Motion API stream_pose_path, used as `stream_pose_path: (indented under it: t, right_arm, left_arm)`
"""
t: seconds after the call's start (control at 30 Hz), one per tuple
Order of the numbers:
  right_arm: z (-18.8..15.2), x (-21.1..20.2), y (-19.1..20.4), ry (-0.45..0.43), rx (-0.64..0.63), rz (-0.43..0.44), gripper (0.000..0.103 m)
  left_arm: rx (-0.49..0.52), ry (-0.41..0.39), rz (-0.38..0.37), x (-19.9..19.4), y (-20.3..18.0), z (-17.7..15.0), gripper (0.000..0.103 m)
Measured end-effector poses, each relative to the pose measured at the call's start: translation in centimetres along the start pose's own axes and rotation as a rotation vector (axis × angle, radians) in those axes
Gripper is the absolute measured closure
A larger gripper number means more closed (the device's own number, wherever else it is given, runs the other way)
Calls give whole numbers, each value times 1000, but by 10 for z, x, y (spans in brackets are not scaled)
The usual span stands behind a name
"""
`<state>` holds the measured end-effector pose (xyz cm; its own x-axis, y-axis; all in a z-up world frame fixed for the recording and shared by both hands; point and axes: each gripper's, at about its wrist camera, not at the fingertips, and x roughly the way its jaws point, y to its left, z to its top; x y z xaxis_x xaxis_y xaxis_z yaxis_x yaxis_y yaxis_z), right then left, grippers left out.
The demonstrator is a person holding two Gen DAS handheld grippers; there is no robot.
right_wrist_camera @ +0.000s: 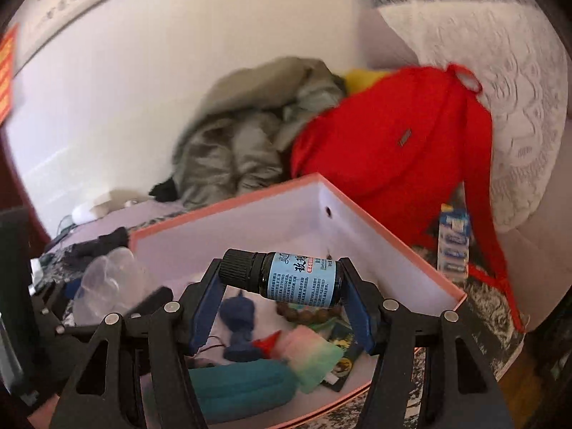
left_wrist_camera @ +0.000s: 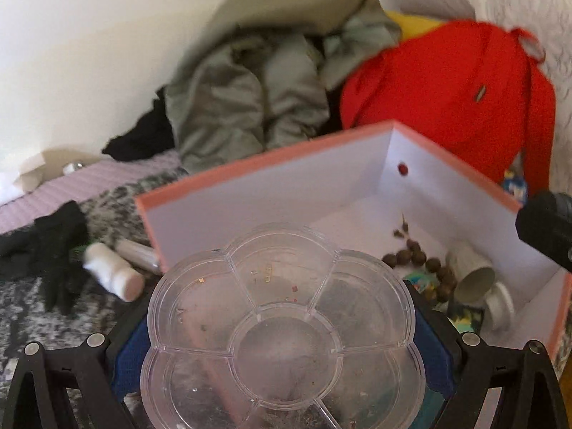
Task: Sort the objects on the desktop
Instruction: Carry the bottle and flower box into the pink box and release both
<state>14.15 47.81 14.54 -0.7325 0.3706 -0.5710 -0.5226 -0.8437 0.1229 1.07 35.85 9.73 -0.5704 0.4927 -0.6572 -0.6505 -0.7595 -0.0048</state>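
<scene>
My left gripper (left_wrist_camera: 282, 325) is shut on a clear flower-shaped compartment tray (left_wrist_camera: 282, 321), held level just in front of the pink-rimmed white box (left_wrist_camera: 271, 193). My right gripper (right_wrist_camera: 282, 286) is shut on a small dark bottle (right_wrist_camera: 286, 277) with a pale blue label and black cap, lying sideways between the blue pads above the same box (right_wrist_camera: 357, 221). Inside the box lie a brown bead bracelet (left_wrist_camera: 422, 264), a small white cup (left_wrist_camera: 475, 275), a teal pouch (right_wrist_camera: 243, 382), a dark blue tassel (right_wrist_camera: 239, 325) and a pink-green pouch (right_wrist_camera: 311, 357).
A red backpack (right_wrist_camera: 386, 143) and a heap of grey-green clothes (left_wrist_camera: 257, 82) stand behind the box against the wall. To the box's left on the mottled cloth lie a white bottle (left_wrist_camera: 114, 275), a clear tube (left_wrist_camera: 137, 254) and a black glove (left_wrist_camera: 46, 254). A blue blister pack (right_wrist_camera: 452, 239) leans at right.
</scene>
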Motion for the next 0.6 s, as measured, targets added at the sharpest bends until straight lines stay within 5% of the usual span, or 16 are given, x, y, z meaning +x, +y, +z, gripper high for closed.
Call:
stream_pose_path:
  t: [0.23, 0.3, 0.4, 0.6]
  right_arm:
    - [-8, 44, 3, 102, -40, 4, 37]
    - [-12, 53, 7, 127, -66, -25, 28]
    - [-13, 49, 14, 100, -90, -62, 13]
    - [-11, 38, 23, 60, -99, -44, 10]
  left_arm:
    - [-21, 53, 69, 18, 6, -5, 4]
    - [-36, 59, 102, 17, 10, -6, 4]
    - [-32, 42, 151, 9, 13, -8, 4]
    - [-20, 25, 180, -9, 21, -10, 4]
